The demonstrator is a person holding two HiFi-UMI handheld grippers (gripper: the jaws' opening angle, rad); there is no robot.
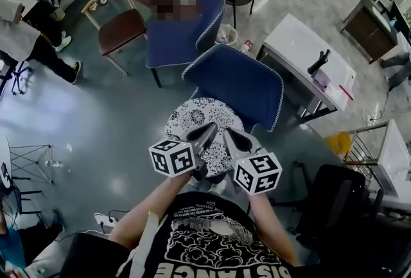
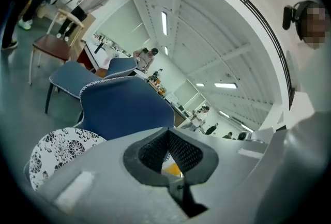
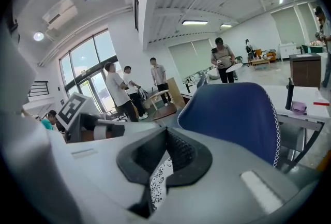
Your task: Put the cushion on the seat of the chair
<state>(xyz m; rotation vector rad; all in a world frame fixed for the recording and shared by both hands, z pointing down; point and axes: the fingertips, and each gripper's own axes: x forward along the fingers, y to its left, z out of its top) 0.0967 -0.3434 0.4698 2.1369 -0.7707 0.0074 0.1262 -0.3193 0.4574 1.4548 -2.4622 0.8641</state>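
So the big blue chair (image 1: 239, 87) is parked just off the near long edge of the white desk (image 1: 302, 45), toward that edge's left corner, well apart from the desk's far corner. The round black-and-white flowery cushion (image 1: 207, 117) is lying on its seat right in front of the backrest, so to me the placing step looks basically done. I can't tell how its near rim sits, since the grippers and arms cover that part. The left gripper (image 1: 207, 131) and right gripper (image 1: 232, 137) both hover over the near half of the cushion, tips close to each other. Both have their jaws brought together at the tips. The left one has nothing in it. The right one shows a sliver of the flowery print through the gap behind its tips, which I read as the cushion seen underneath, not something pinched. Next move, I'd guess, is just lifting both clear without snagging the fabric, maybe with a nudge toward the backrest if it sits crooked.
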